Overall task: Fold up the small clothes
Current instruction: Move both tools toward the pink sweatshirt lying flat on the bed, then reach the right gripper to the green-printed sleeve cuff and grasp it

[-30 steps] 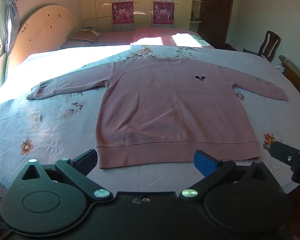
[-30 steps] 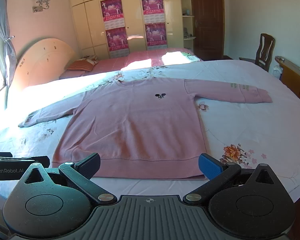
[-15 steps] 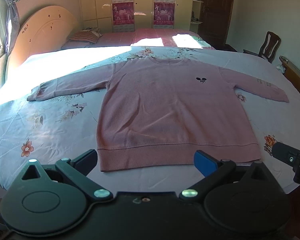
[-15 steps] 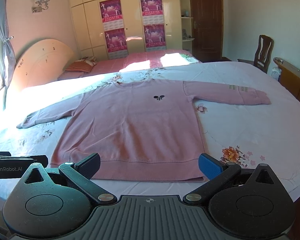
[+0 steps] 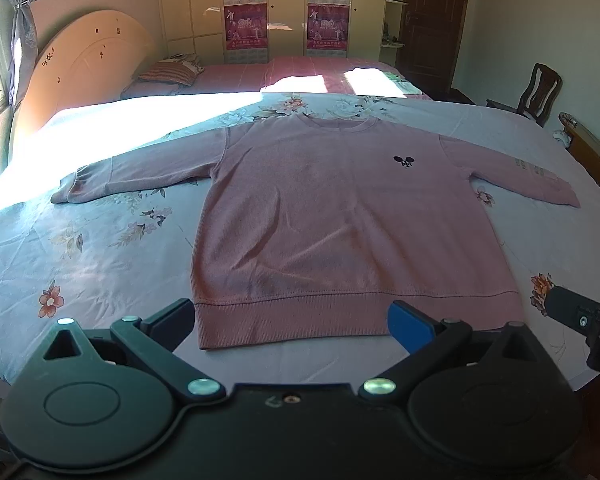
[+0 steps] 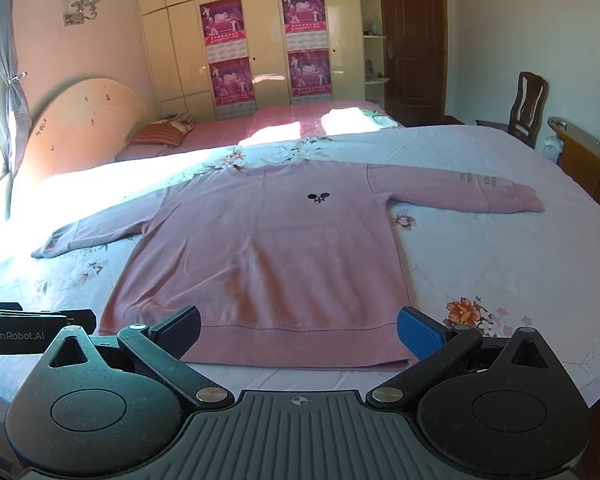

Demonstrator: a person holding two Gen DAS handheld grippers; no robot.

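Note:
A pink long-sleeved sweater point(image 5: 340, 224) point(image 6: 268, 252) lies flat and face up on the floral bedsheet point(image 5: 84, 248), both sleeves spread out sideways and the hem toward me. A small dark logo point(image 5: 403, 160) sits on its chest. My left gripper point(image 5: 292, 320) hangs open just short of the hem, with nothing between its fingers. My right gripper point(image 6: 300, 332) is open too, over the hem's right half. The right gripper's tip point(image 5: 580, 316) shows at the right edge of the left wrist view, and the left gripper's body point(image 6: 24, 332) at the left edge of the right wrist view.
A curved headboard point(image 5: 80, 64) stands at the left by a window. A second bed with a pink cover point(image 6: 280, 120) and a striped pillow point(image 5: 172, 72) lies behind. A wooden chair point(image 6: 528, 104), a dark door point(image 6: 412, 52) and a wooden footboard point(image 6: 588, 156) are at the right.
Both views have shifted slightly, so the sweater sits a little lower and nearer in frame. The sweater itself has not moved, and both grippers stay open.

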